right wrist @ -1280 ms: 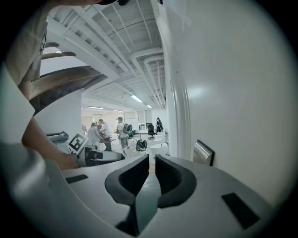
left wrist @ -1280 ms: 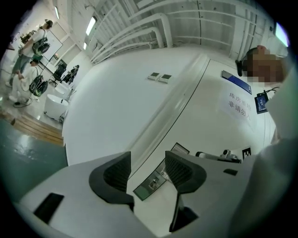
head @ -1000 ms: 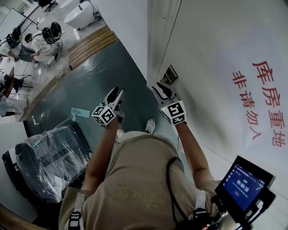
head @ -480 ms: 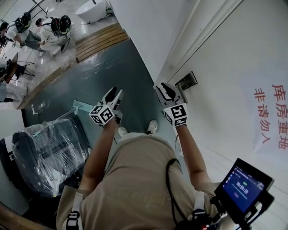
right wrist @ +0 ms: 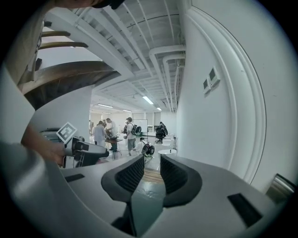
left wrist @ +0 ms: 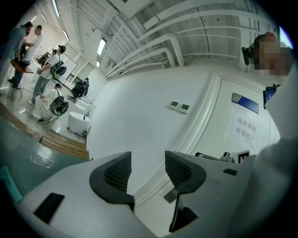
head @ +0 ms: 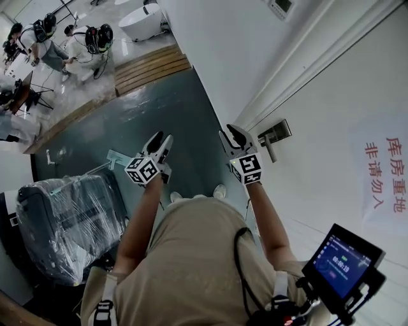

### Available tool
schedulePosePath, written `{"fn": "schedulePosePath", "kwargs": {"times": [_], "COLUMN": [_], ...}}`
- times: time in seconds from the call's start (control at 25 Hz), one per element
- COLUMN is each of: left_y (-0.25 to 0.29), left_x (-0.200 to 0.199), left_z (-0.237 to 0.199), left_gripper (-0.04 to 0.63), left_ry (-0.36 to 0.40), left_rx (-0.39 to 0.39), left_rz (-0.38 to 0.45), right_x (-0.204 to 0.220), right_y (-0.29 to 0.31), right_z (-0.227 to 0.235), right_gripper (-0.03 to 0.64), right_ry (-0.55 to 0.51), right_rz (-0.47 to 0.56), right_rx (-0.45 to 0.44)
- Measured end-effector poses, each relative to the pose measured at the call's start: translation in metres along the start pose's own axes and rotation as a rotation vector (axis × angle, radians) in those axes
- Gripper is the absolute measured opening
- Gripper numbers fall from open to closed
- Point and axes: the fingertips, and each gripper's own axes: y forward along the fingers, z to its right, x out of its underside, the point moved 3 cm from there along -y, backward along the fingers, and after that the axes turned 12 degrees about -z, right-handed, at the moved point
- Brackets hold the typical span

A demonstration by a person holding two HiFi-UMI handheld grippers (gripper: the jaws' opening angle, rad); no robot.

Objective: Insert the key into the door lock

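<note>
**Both grippers raised and empty, door lock just to the right**

Left gripper [head: 161,140] and right gripper [head: 231,135] held up side by side in front of the person's torso, well apart from each other, tips pointing away from the body.

Just right of the right gripper and not touching it: the door lock [head: 272,135], a metal plate with a lever handle, set at the left edge of the white door [head: 331,89]. Farther right on the door, a paper sign [head: 384,175] with red characters.

Left gripper view: jaws spread wide, nothing gripped, only the white wall [left wrist: 139,116] showing in the gap. Two small switch panels [left wrist: 179,107] on that wall, with the door frame off to the right.

Right gripper view: jaws parted by a narrow slot, nothing pinched, grey floor [head: 159,102] showing through.

Near left on the floor, a chair wrapped in clear plastic [head: 64,219]. Far left, past a strip of wooden boards [head: 150,63], several people [head: 89,44] sitting on a lighter floor, and a white tub [head: 141,19] beyond them. Near right, at the person's hip, a small screen [head: 343,258] lit blue.
</note>
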Motion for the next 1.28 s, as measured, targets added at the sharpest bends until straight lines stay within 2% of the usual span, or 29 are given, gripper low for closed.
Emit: {"fn": "schedulePosePath", "kwargs": {"times": [0.44, 0.56, 0.68, 0.88, 1.08, 1.28], "left_y": [-0.026, -0.034, -0.047, -0.062, -0.058, -0.065], "left_x": [-0.017, -0.015, -0.016, -0.010, 0.001, 0.015], "left_z": [-0.020, -0.032, -0.043, -0.052, -0.053, -0.053], "left_gripper": [0.225, 0.225, 0.225, 0.225, 0.225, 0.225], "left_ry": [0.012, -0.014, -0.032, -0.046, -0.063, -0.084], "left_rx": [-0.009, -0.035, -0.060, -0.099, -0.140, -0.160], "left_rz": [0.020, 0.007, 0.021, 0.036, 0.025, 0.013], "right_x": [-0.025, -0.030, -0.032, -0.024, -0.009, -0.002], "right_y": [0.025, 0.026, 0.026, 0.032, 0.042, 0.042], "right_z": [-0.018, -0.027, -0.037, -0.039, -0.025, -0.031], "right_gripper": [0.094, 0.095, 0.095, 0.095, 0.094, 0.094], "right_ry": [0.004, 0.037, 0.023, 0.004, 0.010, 0.024], "right_rz": [0.020, 0.025, 0.013, -0.007, -0.033, -0.038], "right_rx": [-0.022, -0.054, -0.079, -0.090, -0.096, -0.111]}}
